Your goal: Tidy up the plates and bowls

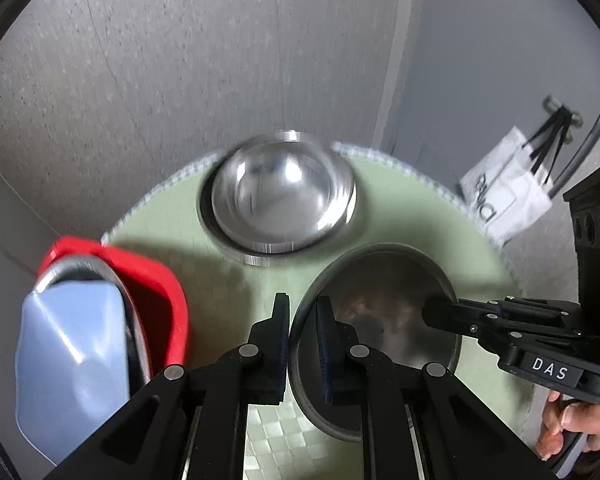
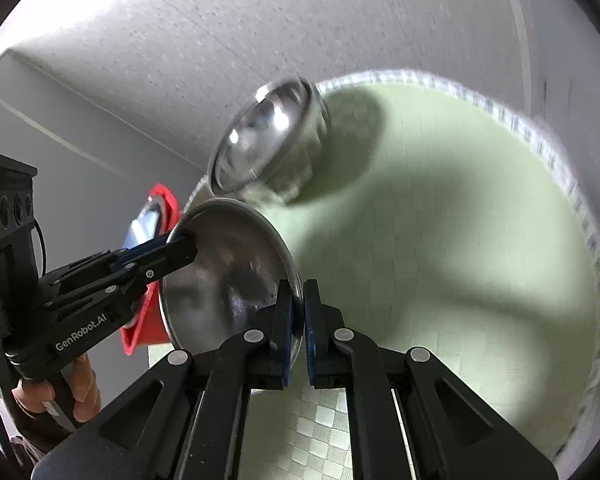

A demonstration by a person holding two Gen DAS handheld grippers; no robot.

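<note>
Far left, a red rack (image 1: 168,300) already holds a pale blue plate (image 1: 72,360) on edge, with what looks like a metal rim beside it: part of the sorting seems done. Far centre on the green-matted bench (image 1: 412,208), a steel bowl (image 1: 284,192) sits loose, still unsorted. Near centre, a steel plate (image 1: 380,320) is held tilted off the mat, the left gripper (image 1: 304,344) pinching its left rim, the right gripper (image 2: 299,332) pinching the opposite rim. Likely next: plate to rack, then bowl.
</note>
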